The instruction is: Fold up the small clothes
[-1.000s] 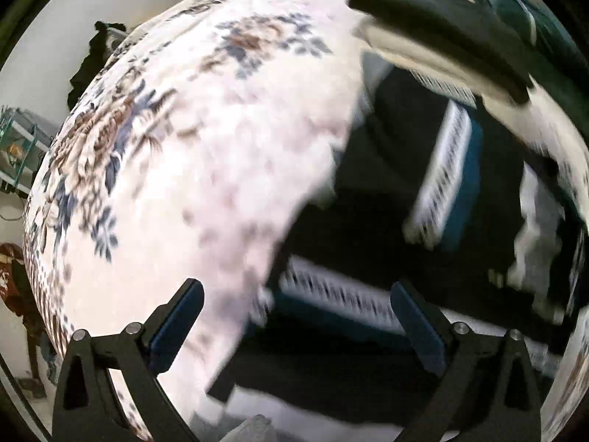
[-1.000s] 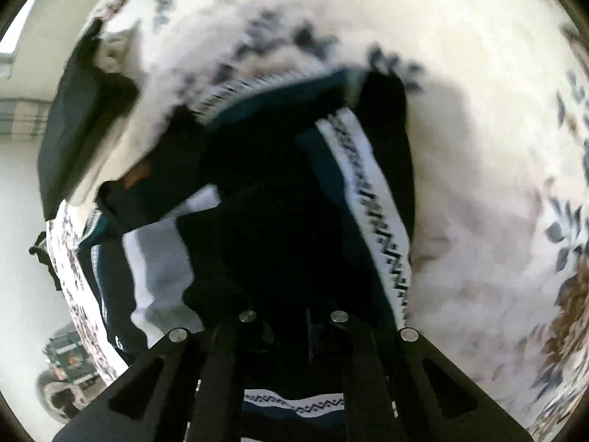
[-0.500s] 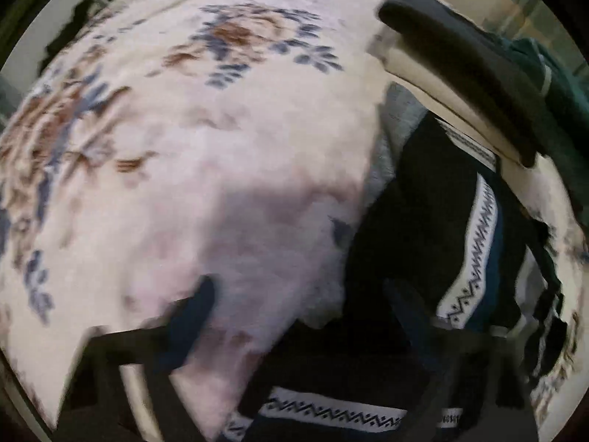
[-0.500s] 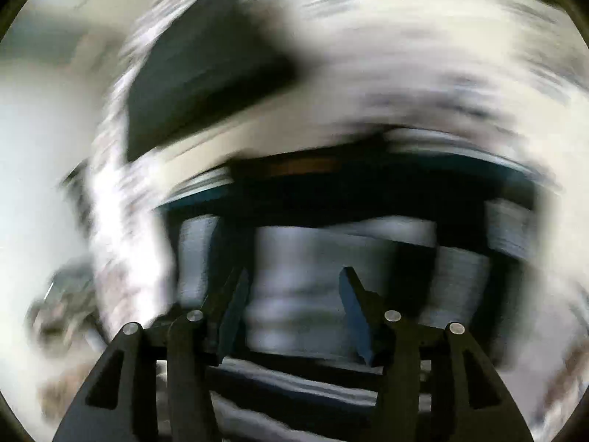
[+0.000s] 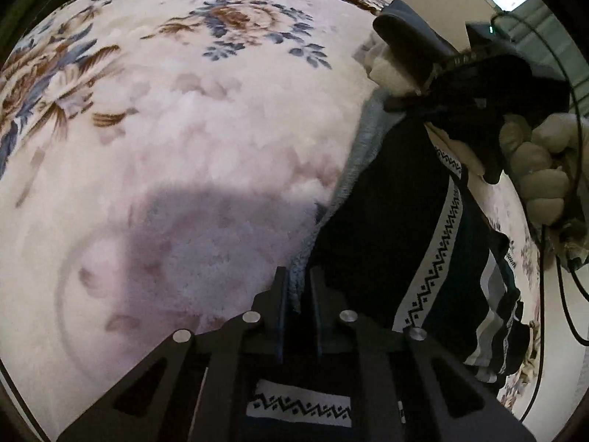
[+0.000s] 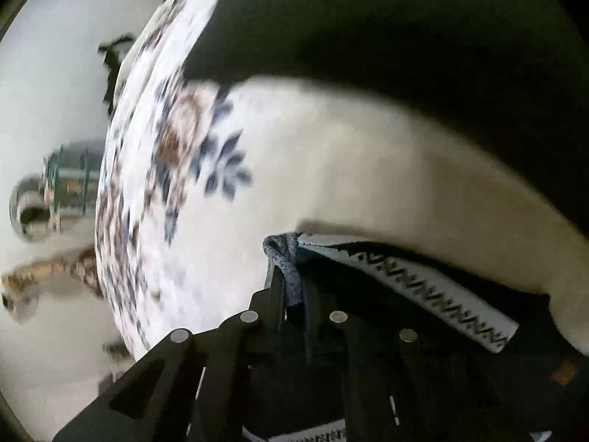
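Observation:
A dark navy knit garment [image 5: 397, 221] with white zigzag-patterned bands and a grey-blue edge lies on a floral fleece blanket [image 5: 184, 129]. My left gripper [image 5: 297, 294] is shut on the garment's grey-blue edge near its lower corner. My right gripper [image 6: 294, 287] is shut on the grey hem of the same garment [image 6: 423, 287]. In the left wrist view the right gripper [image 5: 423, 92] pinches the garment's far corner, held by a white-gloved hand [image 5: 533, 169].
A folded dark cloth over a cream one [image 5: 408, 48] lies at the blanket's far right; it fills the top of the right wrist view [image 6: 405, 18]. A cable [image 5: 567, 294] hangs at right. A green shelf [image 6: 70, 184] stands beyond the blanket.
Both grippers went from open to shut on the garment's grey edge. The right gripper swung from over the garment's middle to its far corner.

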### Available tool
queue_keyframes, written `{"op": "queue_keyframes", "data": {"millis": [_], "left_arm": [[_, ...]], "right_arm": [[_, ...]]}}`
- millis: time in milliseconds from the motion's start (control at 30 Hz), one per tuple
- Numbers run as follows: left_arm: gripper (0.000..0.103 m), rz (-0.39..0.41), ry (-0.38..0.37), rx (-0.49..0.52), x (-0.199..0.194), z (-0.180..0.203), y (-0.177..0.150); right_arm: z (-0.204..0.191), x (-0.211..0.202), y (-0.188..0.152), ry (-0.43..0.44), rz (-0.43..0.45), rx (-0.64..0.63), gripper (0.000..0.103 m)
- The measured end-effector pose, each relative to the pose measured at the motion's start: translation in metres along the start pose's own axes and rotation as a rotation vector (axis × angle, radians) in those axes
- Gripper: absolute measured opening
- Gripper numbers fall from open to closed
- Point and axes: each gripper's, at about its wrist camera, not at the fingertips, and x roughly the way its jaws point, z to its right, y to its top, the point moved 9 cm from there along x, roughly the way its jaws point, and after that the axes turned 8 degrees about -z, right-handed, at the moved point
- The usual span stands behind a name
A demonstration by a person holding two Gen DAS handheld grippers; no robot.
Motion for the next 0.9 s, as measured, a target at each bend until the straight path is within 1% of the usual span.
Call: {"op": "queue_keyframes", "data": {"millis": [33, 100, 133, 167, 200, 233, 267, 333, 400, 433, 467, 500, 533, 567, 600, 633, 667, 700, 767, 833, 900], "left_arm": [[0.009, -0.005, -0.006, -0.005, 0.001, -0.001, 0.001], [0.009, -0.018, -0.017, -0.011, 0.002, -0.003, 0.002], [0.01, -0.028, -0.02, -0.012, 0.001, -0.003, 0.003], [0.013, -0.039, -0.007, -0.007, -0.003, -0.002, 0.005], [0.013, -0.045, 0.012, 0.0, -0.008, -0.002, 0.006], [0.013, -0.048, 0.025, 0.007, -0.014, -0.002, 0.007], [0.013, -0.048, 0.053, 0.02, -0.019, -0.003, 0.008], [0.013, -0.035, 0.141, 0.077, -0.033, -0.001, 0.012], [0.028, -0.002, 0.191, 0.13, -0.046, 0.003, 0.015], [0.056, 0.012, 0.22, 0.155, -0.053, 0.006, 0.017], [0.093, 0.011, 0.231, 0.165, -0.054, 0.007, 0.017], [0.1, 0.012, 0.255, 0.179, -0.057, 0.011, 0.017], [0.101, 0.016, 0.269, 0.186, -0.058, 0.012, 0.017], [0.101, 0.018, 0.276, 0.193, -0.058, 0.015, 0.017], [0.101, 0.016, 0.273, 0.202, -0.057, 0.021, 0.018], [0.101, 0.008, 0.269, 0.215, -0.053, 0.028, 0.017], [0.101, 0.003, 0.271, 0.225, -0.048, 0.032, 0.017], [0.101, -0.001, 0.276, 0.237, -0.04, 0.039, 0.02], [0.101, -0.005, 0.279, 0.255, -0.031, 0.046, 0.025], [0.101, -0.012, 0.292, 0.272, -0.018, 0.051, 0.034], [0.101, -0.021, 0.314, 0.278, -0.007, 0.052, 0.042]], "right_arm": [[0.009, 0.0, 0.002, -0.007, 0.003, 0.03, 0.008], [0.013, 0.008, 0.004, -0.002, -0.022, 0.046, 0.008], [0.013, 0.013, 0.005, -0.01, -0.037, 0.051, 0.011], [0.016, 0.012, 0.003, -0.008, -0.057, 0.073, 0.021], [0.018, 0.007, 0.0, 0.01, -0.064, 0.098, 0.026], [0.018, -0.004, -0.004, 0.03, -0.054, 0.114, 0.038], [0.022, -0.022, -0.012, 0.057, -0.015, 0.14, 0.05], [0.032, -0.055, -0.034, 0.076, 0.064, 0.174, 0.058], [0.061, -0.093, -0.073, 0.065, 0.129, 0.233, 0.062], [0.077, -0.108, -0.094, 0.045, 0.151, 0.271, 0.064], [0.101, -0.127, -0.125, 0.036, 0.184, 0.336, 0.064], [0.122, -0.143, -0.148, 0.034, 0.205, 0.386, 0.064], [0.144, -0.157, -0.174, 0.016, 0.226, 0.442, 0.064], [0.174, -0.176, -0.208, -0.019, 0.259, 0.518, 0.065], [0.195, -0.188, -0.233, -0.048, 0.284, 0.572, 0.066], [0.217, -0.198, -0.258, -0.078, 0.304, 0.63, 0.072], [0.243, -0.208, -0.288, -0.098, 0.328, 0.708, 0.075], [0.261, -0.209, -0.306, -0.088, 0.336, 0.752, 0.075], [0.29, -0.198, -0.33, -0.074, 0.309, 0.813, 0.075], [0.306, -0.181, -0.337, -0.062, 0.285, 0.825, 0.075], [0.316, -0.158, -0.333, -0.02, 0.269, 0.816, 0.074]]}}
